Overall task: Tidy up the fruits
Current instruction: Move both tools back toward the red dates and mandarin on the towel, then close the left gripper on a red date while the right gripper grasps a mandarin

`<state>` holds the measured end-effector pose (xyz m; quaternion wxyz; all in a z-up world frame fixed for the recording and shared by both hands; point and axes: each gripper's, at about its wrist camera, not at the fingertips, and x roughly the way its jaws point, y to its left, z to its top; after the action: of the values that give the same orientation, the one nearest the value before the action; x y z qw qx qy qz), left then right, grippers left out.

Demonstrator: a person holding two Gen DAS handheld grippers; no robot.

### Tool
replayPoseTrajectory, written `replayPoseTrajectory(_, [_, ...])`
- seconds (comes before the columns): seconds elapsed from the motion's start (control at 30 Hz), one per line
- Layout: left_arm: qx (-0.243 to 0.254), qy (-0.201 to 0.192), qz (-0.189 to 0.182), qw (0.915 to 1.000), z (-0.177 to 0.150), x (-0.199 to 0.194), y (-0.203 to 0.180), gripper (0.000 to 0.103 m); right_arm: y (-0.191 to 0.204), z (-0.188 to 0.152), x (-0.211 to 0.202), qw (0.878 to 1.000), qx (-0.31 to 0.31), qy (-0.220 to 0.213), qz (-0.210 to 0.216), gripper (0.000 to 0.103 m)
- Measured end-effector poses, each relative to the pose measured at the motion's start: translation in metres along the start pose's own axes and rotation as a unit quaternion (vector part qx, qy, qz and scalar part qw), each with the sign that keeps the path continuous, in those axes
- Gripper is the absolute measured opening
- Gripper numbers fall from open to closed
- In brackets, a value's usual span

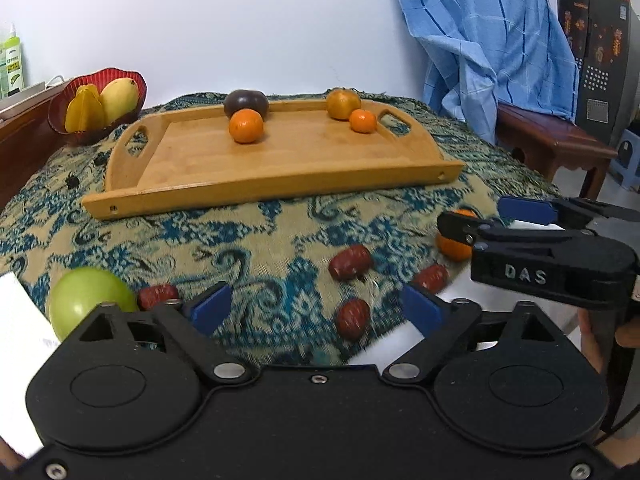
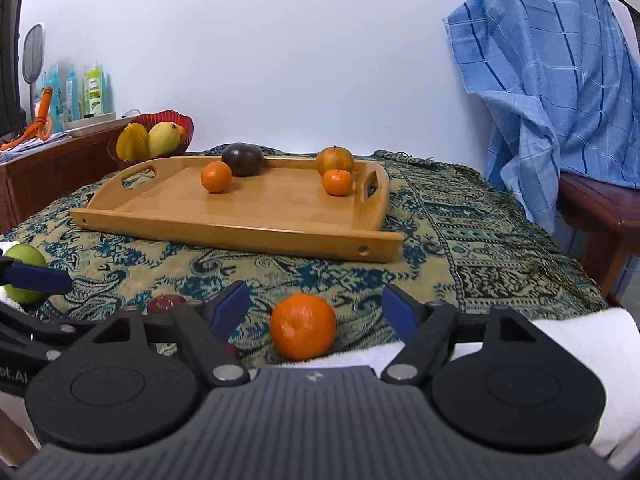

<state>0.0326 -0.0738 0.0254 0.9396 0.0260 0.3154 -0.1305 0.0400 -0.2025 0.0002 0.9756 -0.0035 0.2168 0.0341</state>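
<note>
**Both grippers open, most of the fruit not on the tray**

While four fruits already sit on the wooden tray (image 1: 280, 168), the rest is scattered on the patterned cloth (image 1: 248, 240) closer to the cameras. On the tray's far side there's a dark purple fruit (image 1: 245, 102) with a mandarin (image 1: 246, 125) touching it in front, and over by the right handle a yellowish-orange fruit (image 1: 343, 104) with a smaller mandarin (image 1: 363, 121) right against it.

The left gripper (image 1: 316, 312) is open, blue pads spread wide, nothing between them but cloth. A green apple (image 1: 90, 300) sits just to its left, and four red dates lie around it: one (image 1: 158, 295) next to the apple, one (image 1: 351, 261) farther out, one (image 1: 352, 318) near the right pad, one (image 1: 431, 278) behind that pad.

The right gripper (image 2: 316, 310) is open too. A loose orange (image 2: 303, 326) sits between its blue pads, but neither one touches it, so no grip. A white towel (image 2: 580, 320) lies at the near right edge.

Back left there's a red bowl (image 1: 70, 92) holding a starfruit (image 1: 84, 108) and a mango (image 1: 119, 94), off the tray. A blue checked cloth (image 2: 552, 80) hangs over a chair on the right.
</note>
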Motion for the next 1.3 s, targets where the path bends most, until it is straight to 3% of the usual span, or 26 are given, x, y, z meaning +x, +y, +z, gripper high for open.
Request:
replayPoseTrajectory(0.2, [0.002,0.009,-0.009,0.9999,-0.006,-0.004,-0.008,0.057,0.001,-0.003,-0.002,1.000,0.012,0.008,0.009,0.064])
replayPoseTrajectory(0.5, [0.003,0.024,-0.007,0.9997,-0.007,0.002,-0.015,0.025,0.007,-0.009,-0.001,1.000,0.009,0.024,0.009,0.049])
replayPoseTrajectory(1.3, [0.011,0.027,0.000,0.9996,-0.010,0.014,-0.022,0.018,0.010,-0.012,0.008,0.999,0.003,0.035,-0.003,0.041])
